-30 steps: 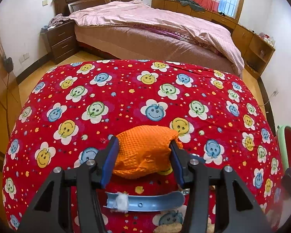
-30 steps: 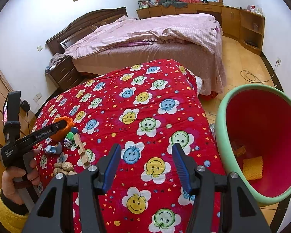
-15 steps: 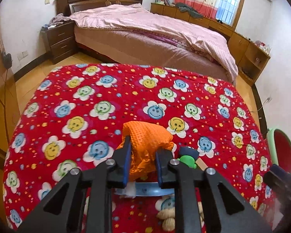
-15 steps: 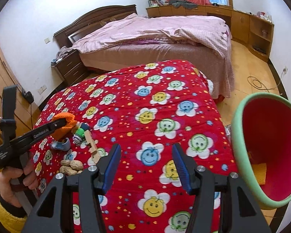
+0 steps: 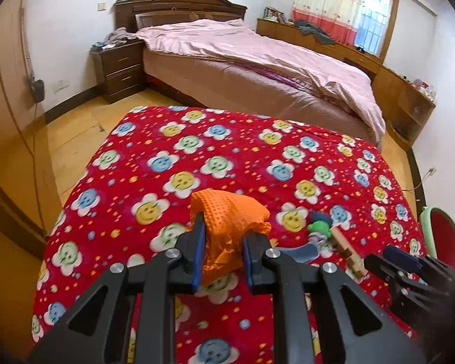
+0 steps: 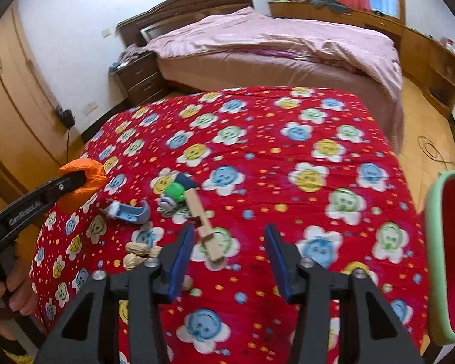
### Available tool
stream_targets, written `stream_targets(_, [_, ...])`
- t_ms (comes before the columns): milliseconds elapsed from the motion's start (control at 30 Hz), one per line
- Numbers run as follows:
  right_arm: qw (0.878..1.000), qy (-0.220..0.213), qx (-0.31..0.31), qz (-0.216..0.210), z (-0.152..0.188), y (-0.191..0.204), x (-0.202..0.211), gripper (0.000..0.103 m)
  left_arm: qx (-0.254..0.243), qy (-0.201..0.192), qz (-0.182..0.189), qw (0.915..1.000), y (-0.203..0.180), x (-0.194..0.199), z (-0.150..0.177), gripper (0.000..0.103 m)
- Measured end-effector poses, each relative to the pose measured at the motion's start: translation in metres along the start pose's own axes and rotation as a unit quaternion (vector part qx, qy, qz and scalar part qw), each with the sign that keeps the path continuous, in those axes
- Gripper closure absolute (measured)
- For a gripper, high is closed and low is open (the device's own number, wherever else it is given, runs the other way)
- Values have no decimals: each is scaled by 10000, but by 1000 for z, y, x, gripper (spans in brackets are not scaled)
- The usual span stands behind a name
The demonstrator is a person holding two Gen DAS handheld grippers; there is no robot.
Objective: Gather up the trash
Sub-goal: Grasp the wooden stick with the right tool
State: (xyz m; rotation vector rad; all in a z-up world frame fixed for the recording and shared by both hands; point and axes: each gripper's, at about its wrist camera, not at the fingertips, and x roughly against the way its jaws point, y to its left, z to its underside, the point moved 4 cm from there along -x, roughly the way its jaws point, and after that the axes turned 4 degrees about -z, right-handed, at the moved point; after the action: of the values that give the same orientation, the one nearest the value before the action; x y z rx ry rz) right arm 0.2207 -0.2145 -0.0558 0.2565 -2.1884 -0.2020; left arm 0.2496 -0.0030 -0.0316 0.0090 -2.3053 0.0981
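left wrist view: left gripper clamped on a crumpled orange cloth, held above the red smiley-patterned blanket. just right, a green-capped item and a wooden piece lying on the blanket.

right wrist view: right gripper spread apart, holding nothing, above the blanket near the wooden piece. blue curved scrap and peanuts at left; red bin with green rim at right edge.
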Motion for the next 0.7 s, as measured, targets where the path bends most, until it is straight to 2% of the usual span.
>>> stream_targets(400, [9987, 281, 421, 48, 3, 28, -35, 81, 97, 146, -158, 9997, 18, 0, 19, 83])
stream_targets(467, [9985, 283, 464, 103, 5, 30, -38, 89, 84, 142, -162, 9997, 18, 0, 20, 83])
stream_targets(700, [9980, 216, 572, 166, 7, 32, -35, 90, 12, 114, -102, 9999, 11, 9, 23, 83])
